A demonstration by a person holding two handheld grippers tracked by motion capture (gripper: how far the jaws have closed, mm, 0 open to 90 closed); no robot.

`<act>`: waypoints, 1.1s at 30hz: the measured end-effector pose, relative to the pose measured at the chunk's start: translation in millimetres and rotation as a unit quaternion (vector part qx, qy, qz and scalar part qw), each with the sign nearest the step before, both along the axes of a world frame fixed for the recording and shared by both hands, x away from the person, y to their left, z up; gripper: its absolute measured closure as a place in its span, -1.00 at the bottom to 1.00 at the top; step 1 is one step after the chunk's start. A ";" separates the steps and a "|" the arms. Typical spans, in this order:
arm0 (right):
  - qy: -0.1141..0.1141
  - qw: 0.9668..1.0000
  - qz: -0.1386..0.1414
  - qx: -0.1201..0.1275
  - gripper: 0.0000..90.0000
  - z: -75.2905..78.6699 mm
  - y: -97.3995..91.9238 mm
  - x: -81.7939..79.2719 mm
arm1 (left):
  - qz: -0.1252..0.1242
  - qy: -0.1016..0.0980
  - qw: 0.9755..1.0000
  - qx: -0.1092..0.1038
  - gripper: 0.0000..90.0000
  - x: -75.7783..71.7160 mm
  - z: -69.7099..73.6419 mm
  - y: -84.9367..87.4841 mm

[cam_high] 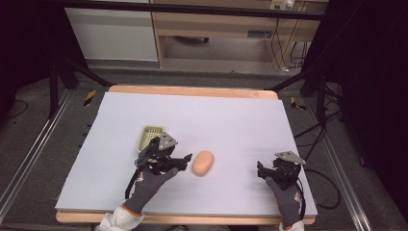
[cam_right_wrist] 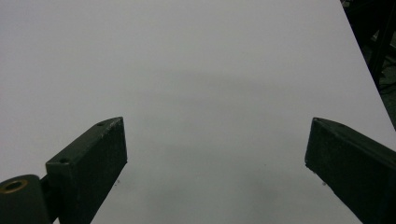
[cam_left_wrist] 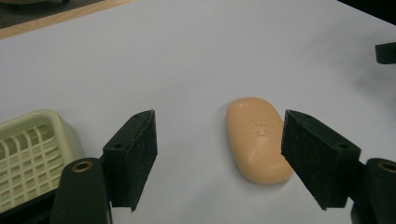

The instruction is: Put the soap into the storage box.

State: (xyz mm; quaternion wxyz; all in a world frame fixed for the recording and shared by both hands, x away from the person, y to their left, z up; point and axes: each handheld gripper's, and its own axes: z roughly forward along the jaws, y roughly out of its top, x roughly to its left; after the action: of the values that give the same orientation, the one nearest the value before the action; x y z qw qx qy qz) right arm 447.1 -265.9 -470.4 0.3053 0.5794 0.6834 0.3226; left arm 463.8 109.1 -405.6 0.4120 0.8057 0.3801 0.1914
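A peach-coloured bar of soap [cam_high: 203, 163] lies flat on the white table sheet [cam_high: 231, 125], near the middle front. My left gripper [cam_high: 185, 160] sits just left of it, jaws open and pointing at the bar. In the left gripper view the soap [cam_left_wrist: 259, 139] lies ahead of the open jaws [cam_left_wrist: 217, 121], closer to the right-hand pad, and nothing is held. A pale yellow-green slotted soap dish [cam_high: 150, 136] stands behind the left hand, and its corner [cam_left_wrist: 28, 154] sits beside the left jaw. My right gripper [cam_high: 262, 171] rests at the front right, open over bare sheet [cam_right_wrist: 215, 135].
The wooden table edge [cam_high: 192, 91] frames the sheet at the back and front. Dark stand legs [cam_high: 72, 72] and cables [cam_high: 327, 183] lie on the floor around the table. The other gripper's jaw tip [cam_left_wrist: 386, 52] shows far off in the left gripper view.
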 end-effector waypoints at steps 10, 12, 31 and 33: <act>0.002 1.000 -0.004 0.004 -0.87 0.5 -1.5 0.5 | -0.012 0.002 1.000 0.011 -0.45 2.7 -0.6 -18.9; 0.001 1.000 -0.004 0.004 -0.87 0.5 -1.5 0.4 | -0.012 0.004 1.000 0.014 -0.46 2.9 -2.4 -22.2; -0.002 1.000 0.013 0.000 -0.87 0.7 2.3 1.5 | -0.026 0.030 0.998 0.039 -0.52 11.0 -21.8 -45.9; -0.001 1.000 0.013 0.000 -0.87 0.7 2.4 1.5 | -0.026 0.031 0.998 0.041 -0.53 11.8 -22.9 -47.0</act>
State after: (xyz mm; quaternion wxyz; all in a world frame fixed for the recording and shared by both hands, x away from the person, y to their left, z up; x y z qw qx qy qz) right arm 448.6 -263.6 -469.7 0.3015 0.5705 0.6904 0.3271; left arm 475.6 62.1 -428.5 0.3715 0.8368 0.3641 0.1707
